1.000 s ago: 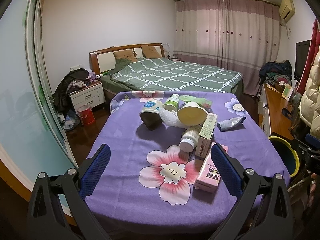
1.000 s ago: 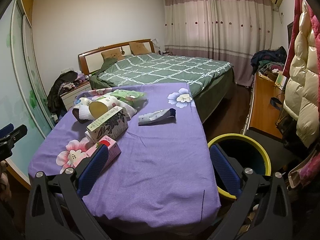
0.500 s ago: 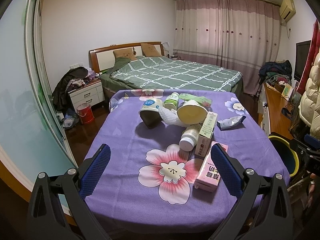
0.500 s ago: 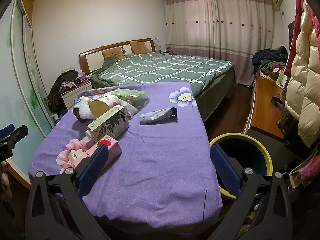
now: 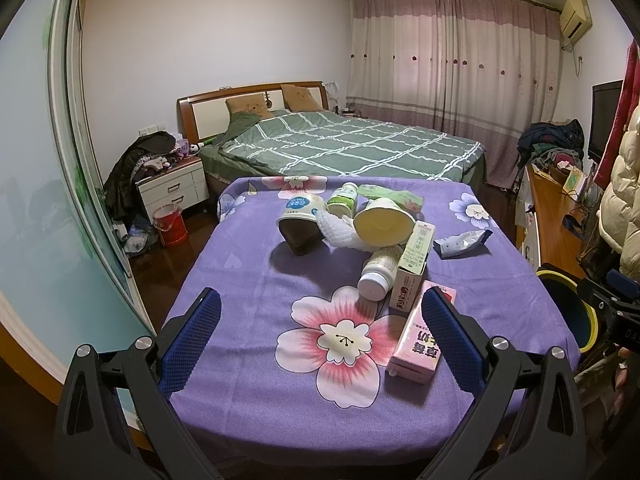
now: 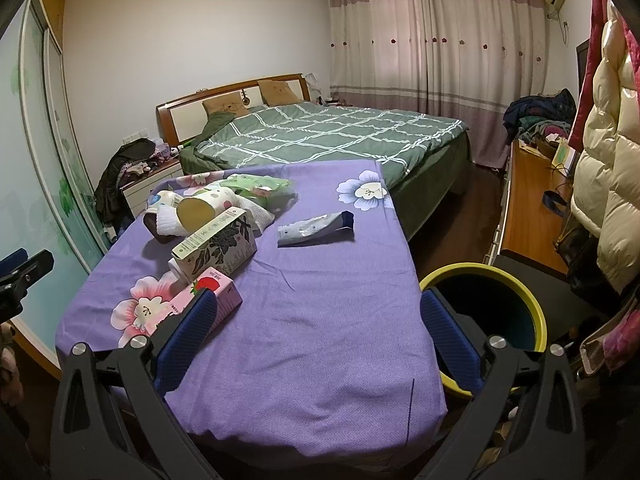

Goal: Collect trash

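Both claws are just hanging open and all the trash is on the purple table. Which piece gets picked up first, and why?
Probably the left gripper should ease forward onto the pink carton: it lies nearest, right by that gripper's right finger. Both grippers are open and empty, and the yellow-rimmed bin waits beside the table.

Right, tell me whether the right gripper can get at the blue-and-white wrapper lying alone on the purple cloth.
Probably yes. The right gripper is open and empty, and the wrapper lies flat ahead of it with bare purple cloth between; the floral carton sits off to the side.
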`<state>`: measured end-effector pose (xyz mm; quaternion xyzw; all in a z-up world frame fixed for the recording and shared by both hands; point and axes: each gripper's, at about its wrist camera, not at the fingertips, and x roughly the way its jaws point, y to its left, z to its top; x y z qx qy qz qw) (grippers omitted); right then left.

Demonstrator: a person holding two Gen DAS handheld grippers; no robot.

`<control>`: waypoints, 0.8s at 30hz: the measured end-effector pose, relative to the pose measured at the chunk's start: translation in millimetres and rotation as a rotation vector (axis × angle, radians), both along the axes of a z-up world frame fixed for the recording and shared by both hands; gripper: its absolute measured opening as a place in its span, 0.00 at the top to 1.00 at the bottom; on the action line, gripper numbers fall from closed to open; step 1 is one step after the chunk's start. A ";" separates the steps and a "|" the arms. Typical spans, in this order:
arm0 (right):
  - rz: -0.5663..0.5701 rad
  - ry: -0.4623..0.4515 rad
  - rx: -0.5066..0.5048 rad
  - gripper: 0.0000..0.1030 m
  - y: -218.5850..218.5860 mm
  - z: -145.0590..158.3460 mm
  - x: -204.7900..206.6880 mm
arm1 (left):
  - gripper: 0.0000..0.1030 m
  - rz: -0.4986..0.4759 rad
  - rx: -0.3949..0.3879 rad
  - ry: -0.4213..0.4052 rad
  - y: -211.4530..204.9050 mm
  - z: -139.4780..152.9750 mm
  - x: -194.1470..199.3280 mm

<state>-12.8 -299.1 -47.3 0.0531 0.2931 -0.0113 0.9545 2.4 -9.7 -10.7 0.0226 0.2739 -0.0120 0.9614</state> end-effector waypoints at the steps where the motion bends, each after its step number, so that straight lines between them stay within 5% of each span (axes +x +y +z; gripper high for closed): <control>1: 0.000 0.000 0.001 0.06 -0.2 0.2 0.0 | 0.04 -0.001 0.000 0.000 -0.2 -0.1 0.0; 24: -0.001 0.002 0.001 0.06 0.0 -1.8 1.1 | 0.04 0.001 0.001 0.005 -0.2 -3.5 1.8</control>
